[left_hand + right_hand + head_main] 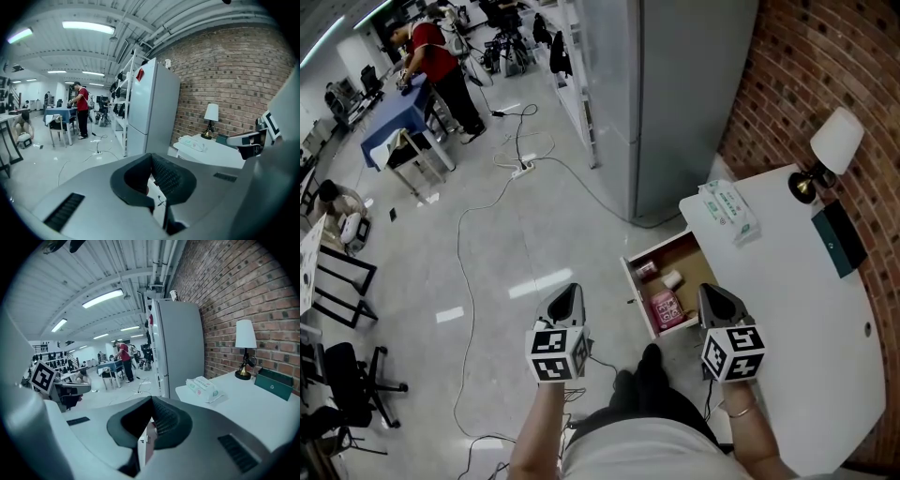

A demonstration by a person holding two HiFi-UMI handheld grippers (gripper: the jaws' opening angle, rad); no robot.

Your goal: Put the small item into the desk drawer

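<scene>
In the head view the person stands at the rounded white desk (806, 309) with the left gripper (567, 300) and the right gripper (717, 302) held level in front of the body, both above the floor and the near end of the open wooden desk drawer (680, 251). Inside the drawer lie a flat pink packet (666, 307), a small white cylindrical item (673, 278) and a small reddish piece (646, 269); which one the task means I cannot tell. A white pack of wipes (729, 212), a white-shaded brass lamp (836, 141) and a dark green box (838, 239) remain on the desktop. In the left gripper view the left gripper (151, 155) is clenched, pads together with nothing between them. In the right gripper view the right gripper (151, 402) is likewise clenched and empty, with the drawer's edge glimpsed below it. Since both tongs carry nothing and small things sit in the drawer, the placing looks done; the likely next move is to bring a gripper against the drawer front and push it closed squarely.
</scene>
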